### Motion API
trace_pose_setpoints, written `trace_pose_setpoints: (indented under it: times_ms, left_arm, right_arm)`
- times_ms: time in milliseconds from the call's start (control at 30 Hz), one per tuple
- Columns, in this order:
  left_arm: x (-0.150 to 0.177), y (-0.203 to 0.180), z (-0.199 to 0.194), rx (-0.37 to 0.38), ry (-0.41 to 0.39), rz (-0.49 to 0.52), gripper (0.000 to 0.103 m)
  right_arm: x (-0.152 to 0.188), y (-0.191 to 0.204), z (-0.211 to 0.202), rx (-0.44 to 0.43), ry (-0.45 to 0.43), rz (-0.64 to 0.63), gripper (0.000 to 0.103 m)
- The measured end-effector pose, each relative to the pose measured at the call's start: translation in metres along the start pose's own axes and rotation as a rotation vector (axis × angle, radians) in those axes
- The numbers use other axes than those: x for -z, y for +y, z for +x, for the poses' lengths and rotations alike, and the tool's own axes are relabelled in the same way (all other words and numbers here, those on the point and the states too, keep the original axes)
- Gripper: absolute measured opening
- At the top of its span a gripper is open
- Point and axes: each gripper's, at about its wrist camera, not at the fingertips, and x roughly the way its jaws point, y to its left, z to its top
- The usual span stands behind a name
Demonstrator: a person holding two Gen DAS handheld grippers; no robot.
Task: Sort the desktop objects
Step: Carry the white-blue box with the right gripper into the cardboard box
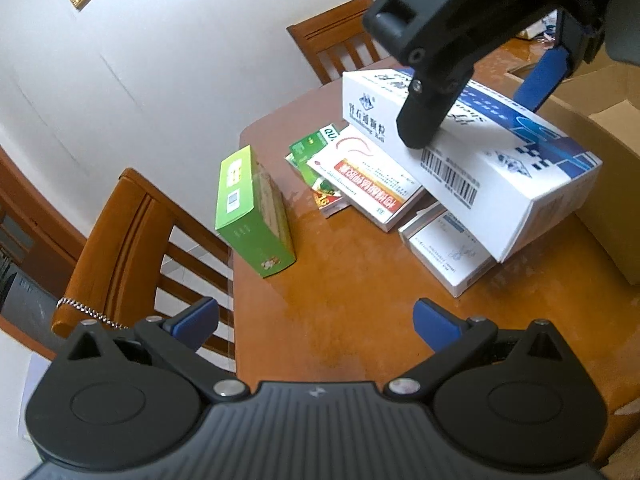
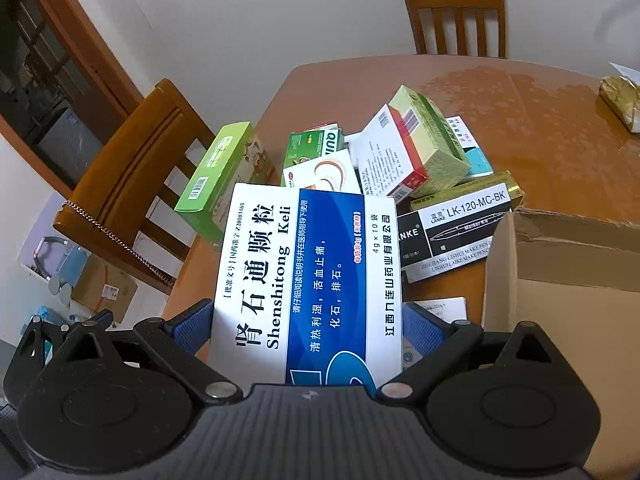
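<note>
My right gripper (image 2: 308,330) is shut on a large white-and-blue medicine box (image 2: 308,280), held up off the table. In the left wrist view that box (image 1: 500,164) hangs tilted above the pile, with the right gripper (image 1: 480,92) clamped across it from above. My left gripper (image 1: 316,322) stands open over bare tabletop, nothing between its fingers. A green box (image 1: 254,216) stands on the table's left. A white-and-red box (image 1: 368,180) lies on small green packs (image 1: 316,152). Another white box (image 1: 448,252) lies under the held one.
An open cardboard box (image 2: 560,264) stands at the right, with a black pen box (image 2: 452,232) beside it. More medicine boxes (image 2: 416,148) are heaped behind. Wooden chairs (image 1: 132,240) stand at the table's (image 1: 352,300) left and far side. A gold packet (image 2: 620,98) lies far right.
</note>
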Motion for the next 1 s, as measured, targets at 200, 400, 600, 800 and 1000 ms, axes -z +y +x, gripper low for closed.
trace_pose_setpoints:
  times_ms: [200, 400, 600, 800, 1000]
  left_arm:
    - [-0.001, 0.000, 0.002, 0.017, -0.008, 0.008, 0.103]
    - [-0.002, -0.006, 0.003, 0.040, -0.014, 0.021, 0.103]
    - [-0.005, -0.013, 0.003, 0.064, -0.019, 0.023, 0.103]
    - [-0.010, -0.023, 0.002, 0.078, -0.019, 0.032, 0.103]
    - [-0.016, -0.037, 0.002, 0.079, -0.014, 0.043, 0.103]
  right_arm:
    - [-0.001, -0.005, -0.011, 0.010, -0.031, 0.029, 0.100]
    - [-0.002, -0.031, -0.043, 0.041, -0.113, 0.122, 0.100]
    - [0.001, -0.083, -0.085, 0.199, -0.184, 0.208, 0.100]
    - [0.015, -0.142, -0.107, 0.353, -0.181, 0.300, 0.100]
    - [0.025, -0.170, -0.103, 0.406, -0.144, 0.310, 0.100]
